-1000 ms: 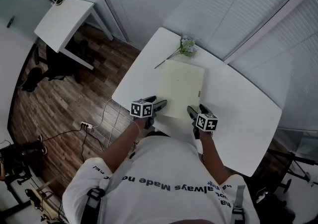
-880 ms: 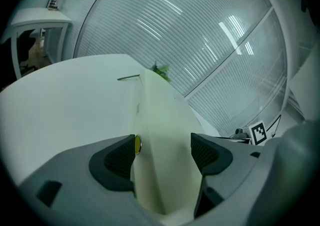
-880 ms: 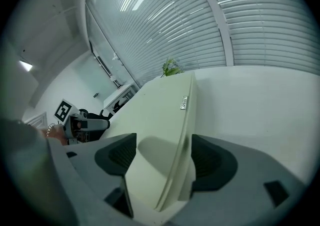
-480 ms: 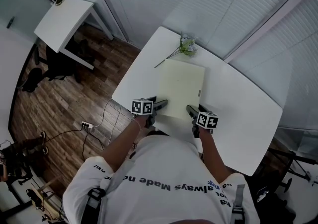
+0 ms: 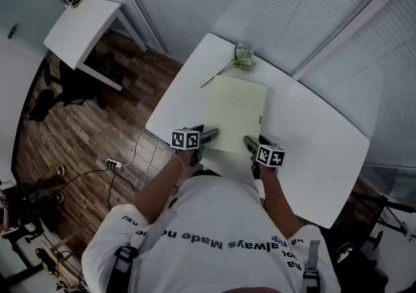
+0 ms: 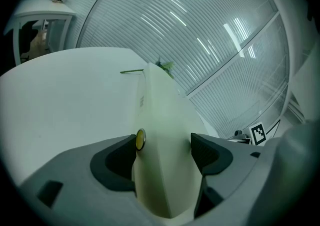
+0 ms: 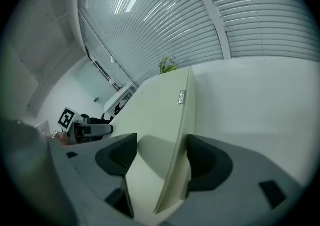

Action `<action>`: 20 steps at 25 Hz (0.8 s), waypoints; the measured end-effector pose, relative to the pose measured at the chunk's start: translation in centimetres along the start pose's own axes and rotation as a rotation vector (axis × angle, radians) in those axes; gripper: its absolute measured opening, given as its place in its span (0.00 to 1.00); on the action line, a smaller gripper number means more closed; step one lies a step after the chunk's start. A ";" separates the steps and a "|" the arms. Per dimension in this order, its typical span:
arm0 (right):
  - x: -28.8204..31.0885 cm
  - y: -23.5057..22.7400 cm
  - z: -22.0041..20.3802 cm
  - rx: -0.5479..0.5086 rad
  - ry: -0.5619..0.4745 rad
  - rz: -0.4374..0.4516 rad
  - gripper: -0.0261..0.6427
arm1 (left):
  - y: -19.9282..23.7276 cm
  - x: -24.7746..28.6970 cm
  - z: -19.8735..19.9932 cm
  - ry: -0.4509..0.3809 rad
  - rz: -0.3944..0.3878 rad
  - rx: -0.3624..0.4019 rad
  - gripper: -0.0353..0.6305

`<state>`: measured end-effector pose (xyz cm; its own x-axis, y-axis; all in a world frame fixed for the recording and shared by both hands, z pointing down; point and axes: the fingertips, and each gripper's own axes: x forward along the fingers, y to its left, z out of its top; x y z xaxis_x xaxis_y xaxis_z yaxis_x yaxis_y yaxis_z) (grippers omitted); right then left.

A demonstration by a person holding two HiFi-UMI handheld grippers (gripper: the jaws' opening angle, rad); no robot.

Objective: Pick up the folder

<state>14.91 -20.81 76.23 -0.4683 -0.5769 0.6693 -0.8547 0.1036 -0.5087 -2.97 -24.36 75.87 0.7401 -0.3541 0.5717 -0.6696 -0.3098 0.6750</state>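
Left tool (image 5: 209,134) and right tool (image 5: 249,141) crept up folder (image 5: 237,110), flowers (image 5: 244,58) beyond.

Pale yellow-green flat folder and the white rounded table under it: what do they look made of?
The pale yellow-green flat folder looks matte, stiff and thin-edged, likely plastic or coated card. It carries a small silvery tab on one edge and a round yellow snap, both possibly metal. The white rounded table is smooth and uniform with a faint sheen, probably laminate or painted board.
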 end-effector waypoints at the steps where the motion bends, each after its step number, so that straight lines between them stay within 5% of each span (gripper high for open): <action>1: -0.1 0.1 0.0 -0.002 0.000 -0.001 0.48 | -0.1 -0.1 0.0 -0.002 0.001 0.000 0.53; 20: -2.4 1.6 2.2 -0.077 -0.045 -0.011 0.48 | -2.5 -1.7 1.9 -0.055 0.015 0.084 0.53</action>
<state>15.19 -21.01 72.66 -0.4494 -0.6136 0.6492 -0.8755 0.1581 -0.4567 -2.68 -24.71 72.34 0.7272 -0.4066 0.5529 -0.6849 -0.3766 0.6238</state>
